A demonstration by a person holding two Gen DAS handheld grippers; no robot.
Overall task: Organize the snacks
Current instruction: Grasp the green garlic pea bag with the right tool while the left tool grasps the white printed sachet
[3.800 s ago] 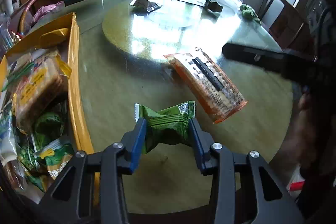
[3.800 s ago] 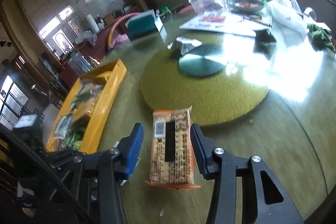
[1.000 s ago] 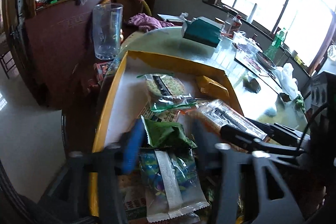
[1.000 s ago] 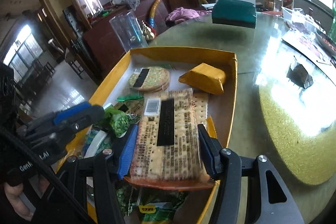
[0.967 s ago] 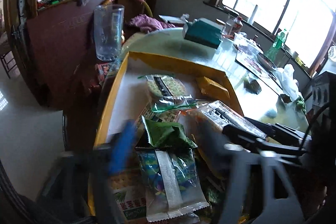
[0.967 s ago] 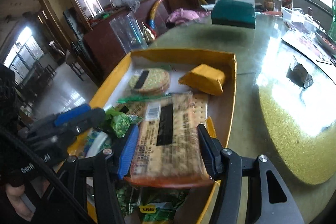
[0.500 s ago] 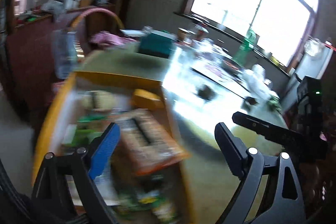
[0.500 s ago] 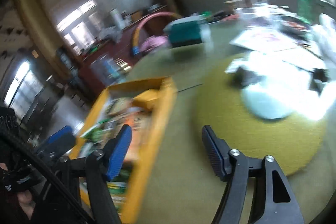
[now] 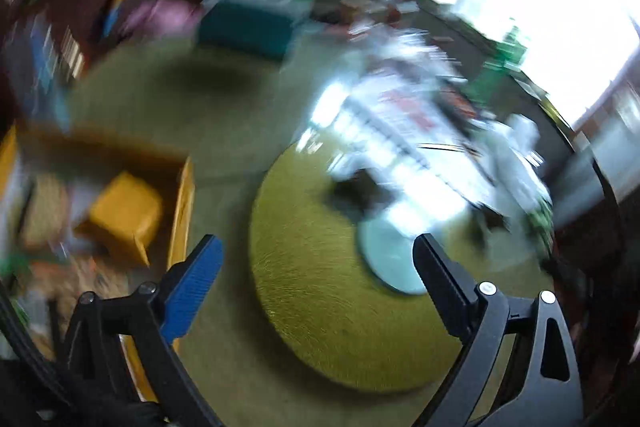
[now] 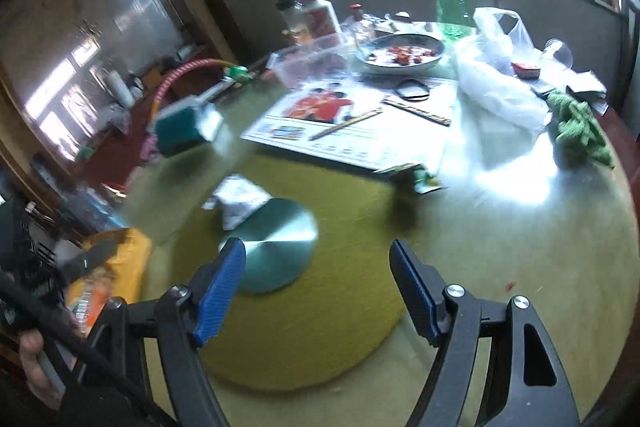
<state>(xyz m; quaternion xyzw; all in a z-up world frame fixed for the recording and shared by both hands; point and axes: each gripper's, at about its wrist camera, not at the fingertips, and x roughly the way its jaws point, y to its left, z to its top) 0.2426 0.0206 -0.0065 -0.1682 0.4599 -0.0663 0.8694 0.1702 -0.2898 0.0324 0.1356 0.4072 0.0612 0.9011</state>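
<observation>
Snacks lie heaped in the yellow tray (image 9: 182,211) at the left edge of the table; a yellow packet (image 9: 124,215) and a round biscuit pack are the only ones the blur lets me name. Two more wrappers sit out on the table: a crumpled silver-white one (image 10: 240,201) touching the metal disc (image 10: 272,251), and a small dark one (image 10: 424,177) near the placemat's corner.

Both tools are empty. The left gripper (image 9: 316,267) has its jaws spread wide over the green turntable (image 9: 332,307), just right of the tray wall. The right gripper (image 10: 316,279) is likewise wide apart, over the same turntable.

The step in hand looks like a reach for a leftover wrapper. I would send the right gripper to the silver-white one, come in low, and pinch its raised fold, not the flat foil (crinkly film slips and springs). Slow the left view's swing before committing.

Beyond lie a teal box (image 10: 180,129), the printed placemat (image 10: 348,123) with chopsticks, a dish of food (image 10: 400,53), a white plastic bag (image 10: 496,83) and a green cloth (image 10: 580,127), under bright windows.
</observation>
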